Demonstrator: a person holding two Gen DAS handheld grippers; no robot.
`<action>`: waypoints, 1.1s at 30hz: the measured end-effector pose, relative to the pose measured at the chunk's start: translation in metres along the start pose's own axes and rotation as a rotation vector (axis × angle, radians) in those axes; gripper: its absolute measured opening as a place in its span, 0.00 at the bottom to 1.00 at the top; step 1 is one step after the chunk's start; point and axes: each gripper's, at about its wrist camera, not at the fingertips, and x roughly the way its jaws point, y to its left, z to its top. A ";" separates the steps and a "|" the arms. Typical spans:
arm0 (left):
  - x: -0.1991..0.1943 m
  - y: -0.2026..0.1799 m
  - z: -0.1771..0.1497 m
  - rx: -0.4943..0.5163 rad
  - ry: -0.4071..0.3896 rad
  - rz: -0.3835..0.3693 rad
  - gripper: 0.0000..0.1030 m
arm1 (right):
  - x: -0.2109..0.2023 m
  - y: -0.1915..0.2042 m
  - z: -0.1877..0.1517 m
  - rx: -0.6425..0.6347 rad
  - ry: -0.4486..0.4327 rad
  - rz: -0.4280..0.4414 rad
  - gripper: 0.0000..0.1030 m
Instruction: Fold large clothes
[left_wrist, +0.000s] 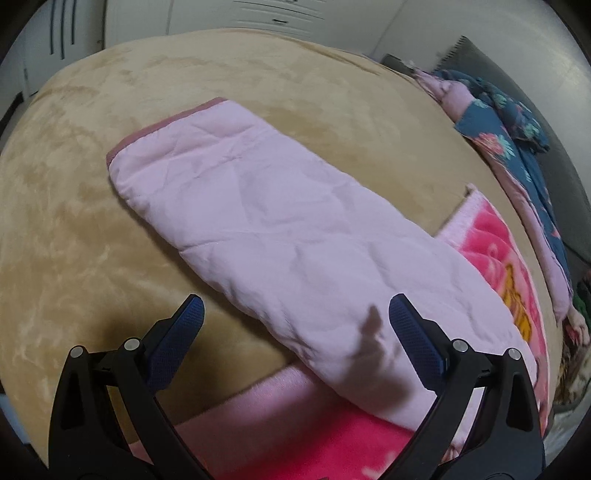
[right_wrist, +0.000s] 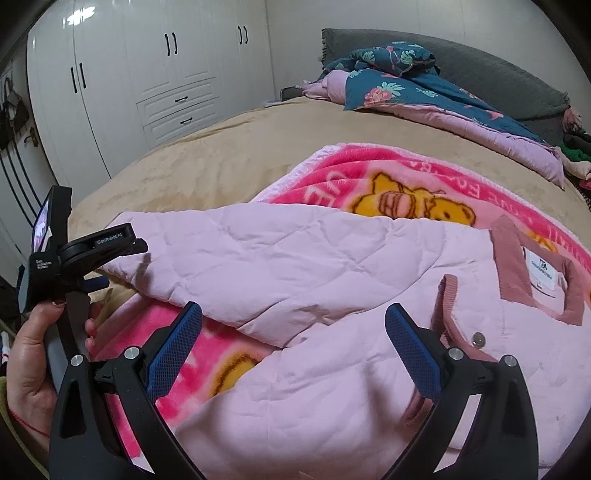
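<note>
Folding barely begun: pink quilted jacket (right_wrist: 332, 295) sleeve (left_wrist: 258, 221) outstretched toward 10 o'clock; left gripper (left_wrist: 295, 332), right gripper (right_wrist: 293, 332) wide apart, empty.

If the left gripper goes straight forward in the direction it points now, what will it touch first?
Most likely the pink quilted jacket sleeve, stretched across the tan bedspread. The open left gripper has nothing between its fingers, and the sleeve fills the space ahead. Depth is hard to judge.

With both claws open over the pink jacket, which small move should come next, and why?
Probably lower the left claw and close it on the outstretched sleeve. Both claws are open and empty, and that sleeve still lies flat away from the jacket body, so it should fold in first.
</note>
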 end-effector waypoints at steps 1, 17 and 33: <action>0.005 0.002 0.000 -0.009 0.005 0.000 0.91 | 0.002 -0.001 0.000 0.004 0.002 0.001 0.96; 0.032 0.030 0.026 -0.166 -0.065 -0.101 0.91 | 0.010 -0.037 -0.006 0.100 0.019 -0.011 0.96; -0.013 0.017 0.040 -0.077 -0.185 -0.154 0.19 | -0.020 -0.074 -0.024 0.175 -0.011 -0.035 0.96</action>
